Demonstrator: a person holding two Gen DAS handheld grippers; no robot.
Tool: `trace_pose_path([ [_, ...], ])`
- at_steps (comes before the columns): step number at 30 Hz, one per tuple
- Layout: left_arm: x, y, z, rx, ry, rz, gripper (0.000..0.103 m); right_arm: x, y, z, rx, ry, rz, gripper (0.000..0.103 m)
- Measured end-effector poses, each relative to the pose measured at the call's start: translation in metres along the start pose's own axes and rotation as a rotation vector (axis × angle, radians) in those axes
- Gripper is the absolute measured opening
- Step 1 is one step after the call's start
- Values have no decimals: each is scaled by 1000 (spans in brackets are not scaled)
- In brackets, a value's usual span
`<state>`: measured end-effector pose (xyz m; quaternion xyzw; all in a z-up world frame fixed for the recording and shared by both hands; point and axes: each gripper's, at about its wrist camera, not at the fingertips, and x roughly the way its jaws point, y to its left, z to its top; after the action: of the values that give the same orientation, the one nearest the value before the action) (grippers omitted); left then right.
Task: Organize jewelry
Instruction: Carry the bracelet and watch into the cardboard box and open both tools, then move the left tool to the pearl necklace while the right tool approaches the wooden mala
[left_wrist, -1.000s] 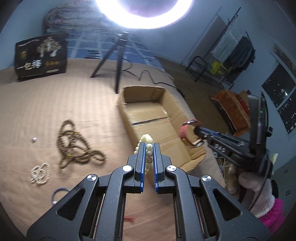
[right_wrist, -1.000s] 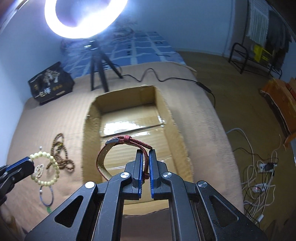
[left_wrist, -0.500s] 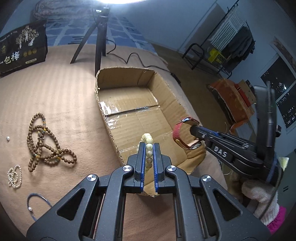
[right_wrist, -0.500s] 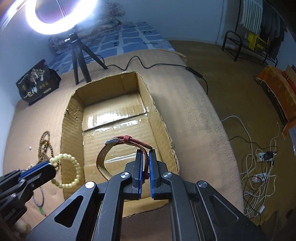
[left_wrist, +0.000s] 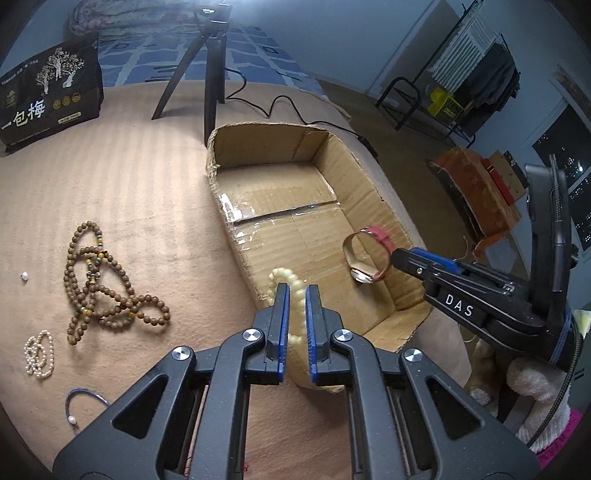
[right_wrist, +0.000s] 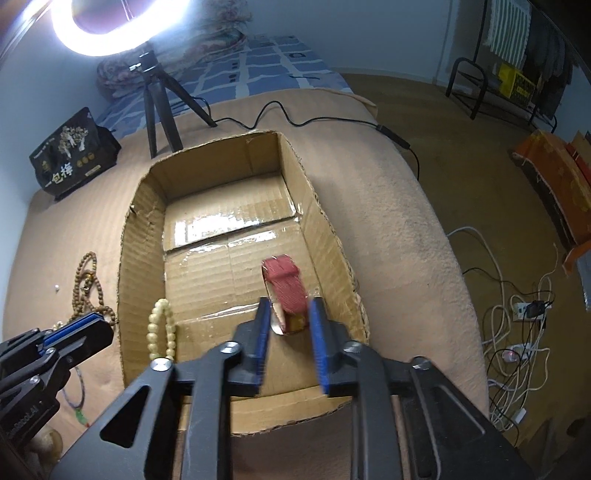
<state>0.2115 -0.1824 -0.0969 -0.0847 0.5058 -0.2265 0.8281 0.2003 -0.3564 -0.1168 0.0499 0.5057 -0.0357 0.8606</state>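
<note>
An open cardboard box (left_wrist: 354, 173) (right_wrist: 325, 229) sits on the tan bed cover. My left gripper (left_wrist: 294, 291) is shut on a cream bead bracelet (left_wrist: 291, 280), held over the box's near-left wall; the bracelet shows hanging in the right wrist view (right_wrist: 160, 328). My right gripper (right_wrist: 288, 314) is open over the box, and a red-strap watch (right_wrist: 284, 284) is dropping from between its fingers into the box; it shows in the left wrist view (left_wrist: 365, 258) just off the right gripper's tips (left_wrist: 397, 256).
On the cover left of the box lie a brown bead necklace (left_wrist: 99, 288), a small pearl bracelet (left_wrist: 37, 354), a blue cord bracelet (left_wrist: 83, 402) and a loose pearl (left_wrist: 24, 275). A tripod (left_wrist: 207, 70) and a black bag (left_wrist: 48, 96) stand behind. Cables lie on the floor (right_wrist: 517, 325).
My right gripper has opened and let go of the red watch, which is falling into the box. Both grippers moved forward over the box; my left still holds the cream bracelet.
</note>
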Motion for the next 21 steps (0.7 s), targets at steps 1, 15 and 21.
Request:
trace_pose_path([
  [1, -1, 0, 0, 4, -3, 5, 17, -1, 1, 0, -3, -8, -4, 38],
  [15, -30, 25, -9, 23, -54, 82, 27, -14, 17, 4, -37, -71, -1, 54],
  [21, -53, 57, -14, 9, -72, 105, 27, -28, 33, 3, -74, -167, 44, 54],
])
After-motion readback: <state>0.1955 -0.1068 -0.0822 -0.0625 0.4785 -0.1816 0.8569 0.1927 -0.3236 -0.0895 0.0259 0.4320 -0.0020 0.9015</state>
